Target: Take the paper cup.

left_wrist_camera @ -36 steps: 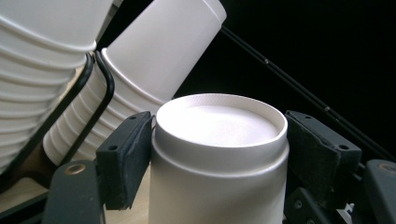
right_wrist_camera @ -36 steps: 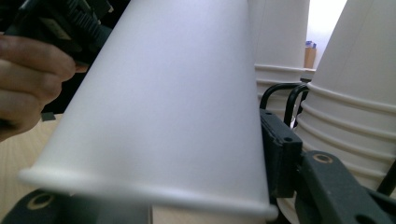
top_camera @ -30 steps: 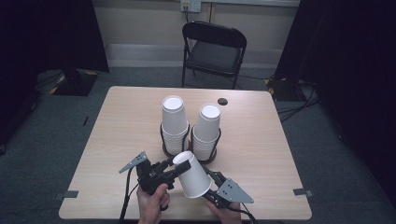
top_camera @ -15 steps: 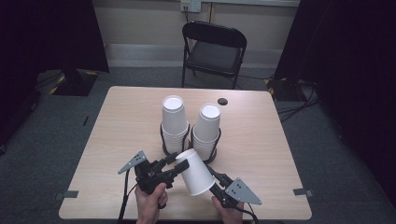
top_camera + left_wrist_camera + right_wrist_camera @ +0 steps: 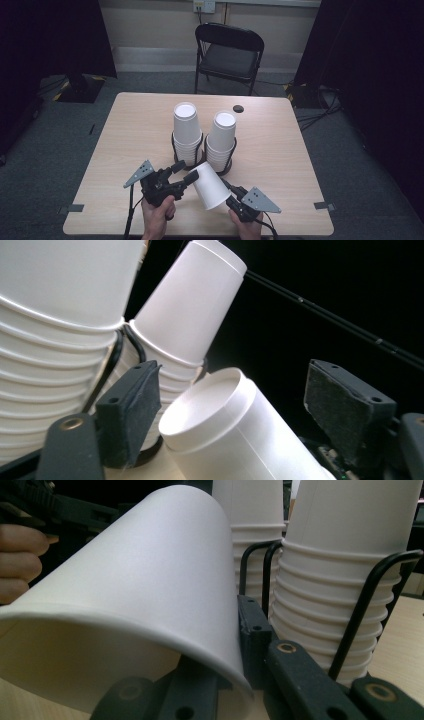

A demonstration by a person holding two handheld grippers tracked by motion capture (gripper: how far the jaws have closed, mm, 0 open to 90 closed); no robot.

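Your right hand-held gripper (image 5: 231, 189) is clenched on the rim of a single white paper cup (image 5: 210, 185), one jaw inside the mouth and the other against the outer wall, as the right gripper view shows with the wide rim (image 5: 150, 630) curling over the jaws. The cup lies tilted on its side above the light wooden desk (image 5: 125, 130), its wide mouth toward that gripper and its closed base pointing away toward your left hand-held gripper (image 5: 186, 172). The left one is released: in the left gripper view its two black padded jaws stand well apart on either side of the cup's base (image 5: 210, 405), with a gap showing between the base and the far pad, so they are not pressing on it. Just beyond both grippers stand two stacks of white paper cups, upside down, each held in a black wire ring holder (image 5: 365, 605); the left stack (image 5: 186, 131) sits ahead of your left gripper and the right stack (image 5: 221, 140) ahead of the held cup, the two stacks side by side and nearly touching. Farther off, past the stacks, a small dark round object (image 5: 238, 108) lies near the desk's far edge, and a black folding chair (image 5: 227, 52) stands behind the desk.
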